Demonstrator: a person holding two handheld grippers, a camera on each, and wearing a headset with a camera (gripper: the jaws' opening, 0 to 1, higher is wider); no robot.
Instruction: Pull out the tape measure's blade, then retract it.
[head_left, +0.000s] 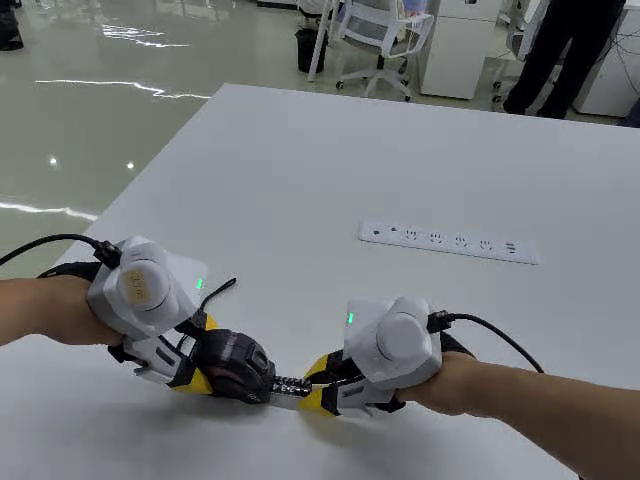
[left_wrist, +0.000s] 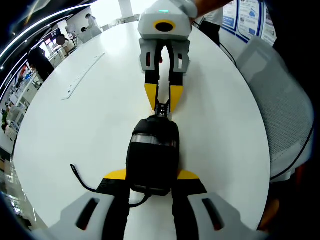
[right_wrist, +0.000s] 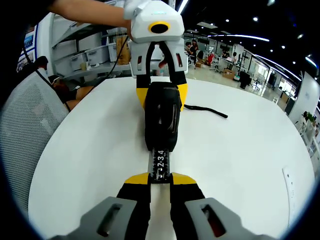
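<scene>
Wide white worktop (head_left: 330, 170) in an open workshop, glossy floor beyond, a power strip (head_left: 448, 242) lying well clear of the action. Down at the near edge, here's the play: the left gripper (head_left: 204, 352) is clamped on the black tape measure (head_left: 235, 365), jaws pressed to either side of the case. The right gripper (head_left: 312, 385) faces it nose to nose, its yellow tips pinched together on the blade (right_wrist: 160, 164). Only a short run of blade is out, with the numerals 2, 3 and 4 reading face-up in the right gripper view.

The case sits low over the worktop, between the two grippers (whether it rests on the surface, I can't say). Its black wrist strap (right_wrist: 205, 110) trails off to one side, loose on the worktop.

Now, the danger. That pinch on the blade is narrow and the blade is springy: if the right gripper's hold slips during the draw, the blade would likely whip back into the case. Pull off-line and the blade could twist or kink at the mouth. And if the left gripper's clamp gives, the case could rotate and skew the whole pull.

Line-up looks good, though. The tape measure's long axis runs straight along the line from one gripper to the other, crossways to the person, mouth pointing at the right gripper, blade in the same line.
</scene>
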